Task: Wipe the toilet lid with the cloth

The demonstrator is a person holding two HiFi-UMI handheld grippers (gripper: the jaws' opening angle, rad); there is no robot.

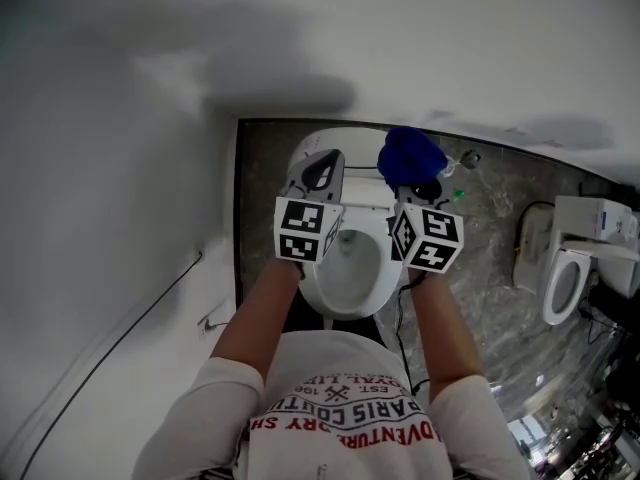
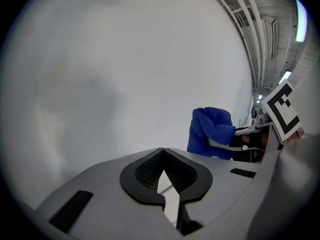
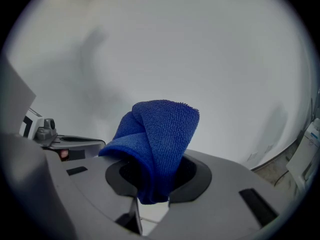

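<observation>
The blue terry microfibre cloth (image 3: 160, 134) was a soft, light, limp thing with a nappy surface. It would likely fold and slump where unsupported, could not break, and should drag rather than slide on a smooth lid. A pinch across the bunched folds looked like the sound hold, with a padded wad left free to press flat.

That was how the right gripper (image 3: 152, 181) had it. Its fingers were clamped on the lower part of the bundle, and the doubled-over end stood clear beyond them.

The cloth's long axis ran straight out along the fingers. Its rounded fold pointed away from the person, toward the pale wall behind the white ceramic toilet (image 1: 330, 298).

From the head view, the cloth (image 1: 410, 155) hung over the far right part of the toilet, not visibly touching it. The white toilet lid (image 1: 360, 143) seemed to be the pale shape at the toilet's far end, though that was uncertain.

The left gripper (image 2: 162, 171) hovered over the toilet's far left, its fingers closed together on nothing.
</observation>
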